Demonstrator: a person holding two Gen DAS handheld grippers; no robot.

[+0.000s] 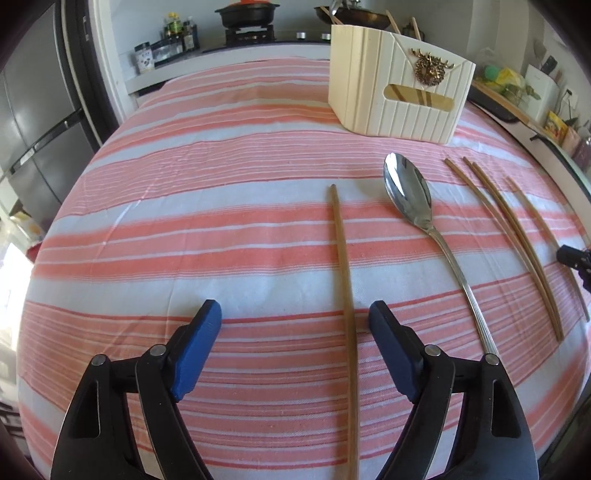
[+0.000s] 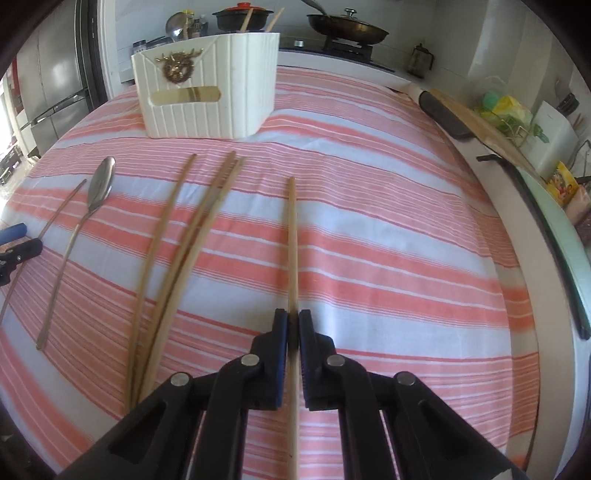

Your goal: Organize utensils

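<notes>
My left gripper is open over the striped cloth, its jaws either side of a lone wooden chopstick. A steel spoon lies to its right, then three more chopsticks. The white utensil holder stands at the back with chopsticks in it. My right gripper is shut on a wooden chopstick that points away toward the holder. Three chopsticks and the spoon lie to its left.
The pink and white striped cloth covers the table. A stove with a black pot and a wok stands behind. A cutting board and packets lie along the right edge. A fridge stands on the left.
</notes>
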